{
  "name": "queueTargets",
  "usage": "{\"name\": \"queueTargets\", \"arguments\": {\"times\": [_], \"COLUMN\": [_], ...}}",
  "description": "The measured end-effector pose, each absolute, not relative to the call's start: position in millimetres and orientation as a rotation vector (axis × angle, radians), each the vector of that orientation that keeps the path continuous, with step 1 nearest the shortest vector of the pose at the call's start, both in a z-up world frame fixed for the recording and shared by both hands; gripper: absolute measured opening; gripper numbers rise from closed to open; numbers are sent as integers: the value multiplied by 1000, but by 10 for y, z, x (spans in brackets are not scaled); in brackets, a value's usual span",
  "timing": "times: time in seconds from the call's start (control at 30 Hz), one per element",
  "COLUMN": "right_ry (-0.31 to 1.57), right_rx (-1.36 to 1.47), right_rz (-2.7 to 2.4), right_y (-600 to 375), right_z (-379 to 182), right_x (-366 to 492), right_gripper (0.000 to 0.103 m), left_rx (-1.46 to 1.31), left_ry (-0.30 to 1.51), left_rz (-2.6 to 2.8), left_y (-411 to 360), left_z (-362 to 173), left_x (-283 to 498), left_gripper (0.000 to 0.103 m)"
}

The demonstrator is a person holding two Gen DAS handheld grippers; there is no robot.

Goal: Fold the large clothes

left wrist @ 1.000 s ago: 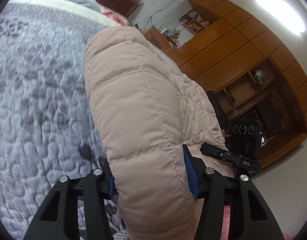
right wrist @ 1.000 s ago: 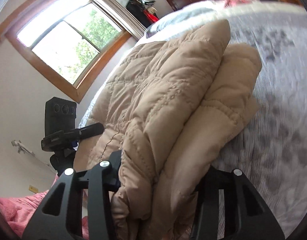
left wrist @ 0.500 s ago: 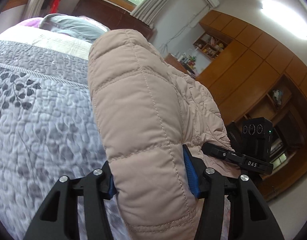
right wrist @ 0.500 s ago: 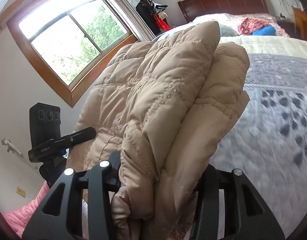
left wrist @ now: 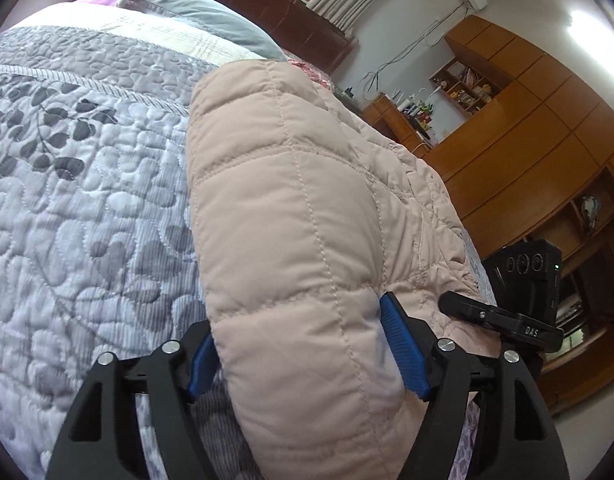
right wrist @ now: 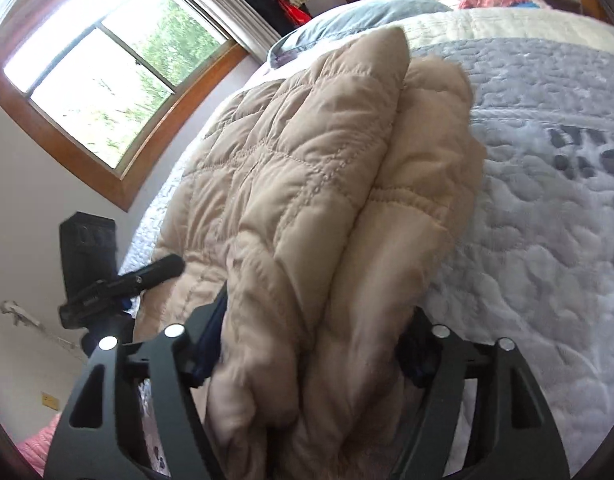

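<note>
Fold looks nearly done: the padded jacket (left wrist: 307,216) lies doubled over on the bed (left wrist: 87,200), running toward 12 o'clock, while left gripper (left wrist: 307,344) and right gripper (right wrist: 307,344) jaws are opening around its near edge; release and tidying remain.

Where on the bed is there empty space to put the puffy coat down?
Bare grey quilt lies open left of the beige coat in the left view, up to the pillows. In the right view the quilt is free right of the coat too. It's crowded between the claws, where the folded coat bulges.
</note>
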State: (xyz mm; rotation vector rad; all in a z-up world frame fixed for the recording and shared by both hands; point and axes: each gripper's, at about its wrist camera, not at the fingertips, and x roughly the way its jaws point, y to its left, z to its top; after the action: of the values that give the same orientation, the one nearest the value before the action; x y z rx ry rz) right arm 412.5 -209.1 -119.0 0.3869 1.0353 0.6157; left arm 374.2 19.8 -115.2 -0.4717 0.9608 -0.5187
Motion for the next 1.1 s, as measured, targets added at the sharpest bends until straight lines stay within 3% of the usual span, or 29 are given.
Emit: {"name": "queueTargets", "arguments": {"times": [0.37, 0.77, 0.93, 1.0, 1.1], "right_ry": [969, 1072, 1057, 1035, 975], "right_rx": [320, 353, 355, 321, 285], "right_rz": [512, 386, 338, 306, 276], "right_y": [-2404, -2359, -2371, -2354, -2295], "right_z": [-979, -1452, -1258, -1061, -807], "right_x": [3294, 3404, 3271, 3107, 2808], "right_gripper": [73, 72, 72, 86, 95], "left_rx": [-279, -185, -173, -131, -117], "left_ry": [861, 922, 942, 915, 887], "left_rz": [-391, -302, -235, -200, -161], "left_y": [373, 328, 332, 316, 305], "left_z": [-788, -1124, -956, -815, -612], "left_x": [2849, 2874, 2784, 2656, 2414], "left_gripper": [78, 82, 81, 83, 96]}}
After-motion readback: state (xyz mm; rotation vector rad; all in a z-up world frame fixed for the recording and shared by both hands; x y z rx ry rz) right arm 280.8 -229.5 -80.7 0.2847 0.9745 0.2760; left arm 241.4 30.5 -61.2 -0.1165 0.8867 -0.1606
